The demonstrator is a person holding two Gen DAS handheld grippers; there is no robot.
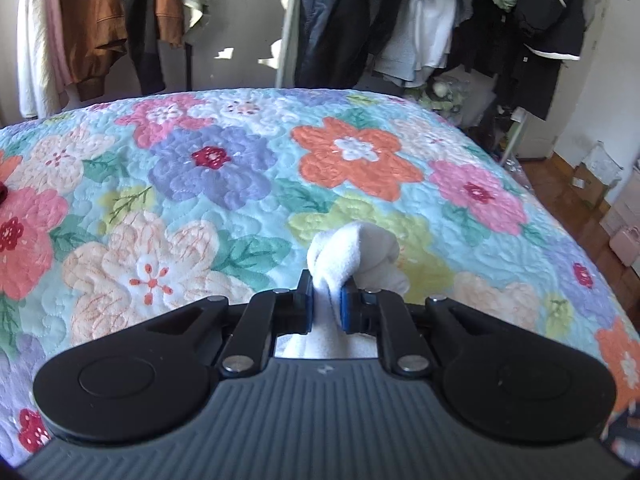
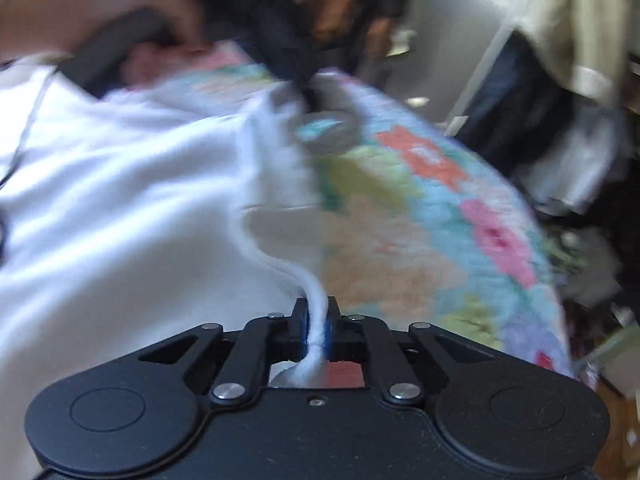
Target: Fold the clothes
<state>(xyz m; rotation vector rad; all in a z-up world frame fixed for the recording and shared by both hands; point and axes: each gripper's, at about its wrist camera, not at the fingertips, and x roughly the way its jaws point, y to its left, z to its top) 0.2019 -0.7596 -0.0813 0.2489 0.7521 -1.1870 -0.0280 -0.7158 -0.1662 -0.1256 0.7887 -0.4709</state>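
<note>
A white garment [image 2: 120, 200] lies across the flowered quilt [image 1: 360, 160]. Your left gripper [image 1: 326, 300] pinches a bunched fold of it; your right gripper [image 2: 318, 322] is clamped on its thin edge.

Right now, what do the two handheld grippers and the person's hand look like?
Both are alike: the left gripper and right gripper have black linkage arms with silver rivets, round black side lobes and blue finger pads. The left one's body is ribbed grey, the right one's smooth black. A hand grips a black handle; it is too blurred to show any sleeve.
</note>
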